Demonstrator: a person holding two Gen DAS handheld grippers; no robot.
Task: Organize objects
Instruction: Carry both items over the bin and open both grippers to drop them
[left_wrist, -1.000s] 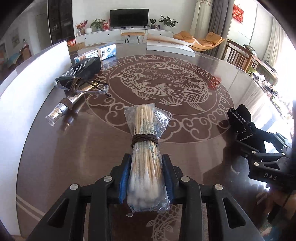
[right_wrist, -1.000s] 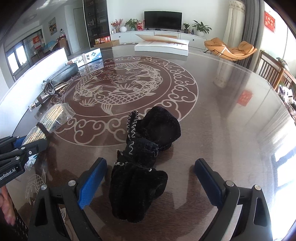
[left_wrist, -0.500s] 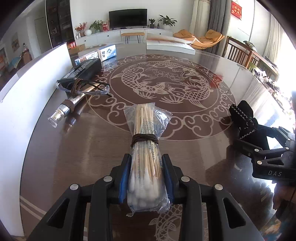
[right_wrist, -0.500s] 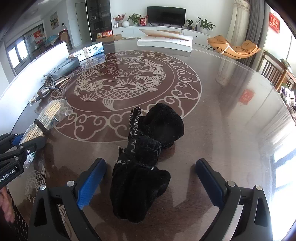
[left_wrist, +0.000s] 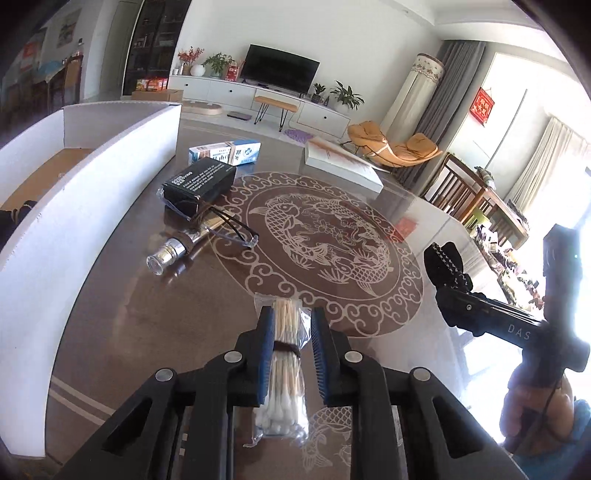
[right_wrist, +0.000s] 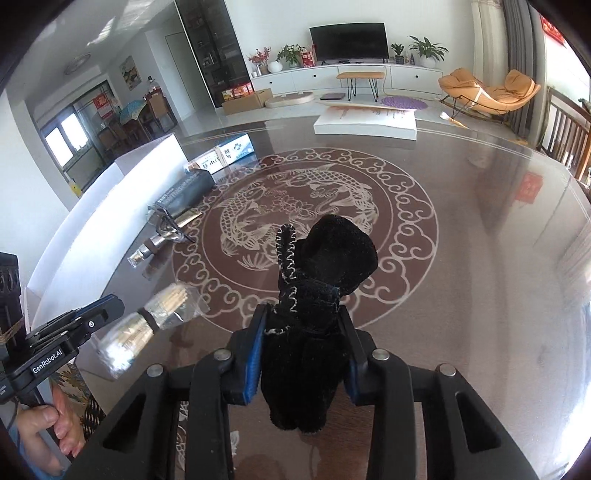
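The left gripper (left_wrist: 291, 350) is clenched on a bag of cotton swabs (left_wrist: 284, 373), its jaws having just been closing, with the bag between them at the lower centre of the left wrist view. The right gripper (right_wrist: 301, 350) grasps a black glove (right_wrist: 317, 295) at the lower centre of the right wrist view; its jaws have just been closing on the glove, which sticks out past the pads above the dark worktop (right_wrist: 461, 258). At the upper left of the left wrist view lie a black box (left_wrist: 199, 181), a blue-and-white carton (left_wrist: 225, 152), a flashlight (left_wrist: 177, 249) and glasses (left_wrist: 232, 225), beside a white open box (left_wrist: 92, 184).
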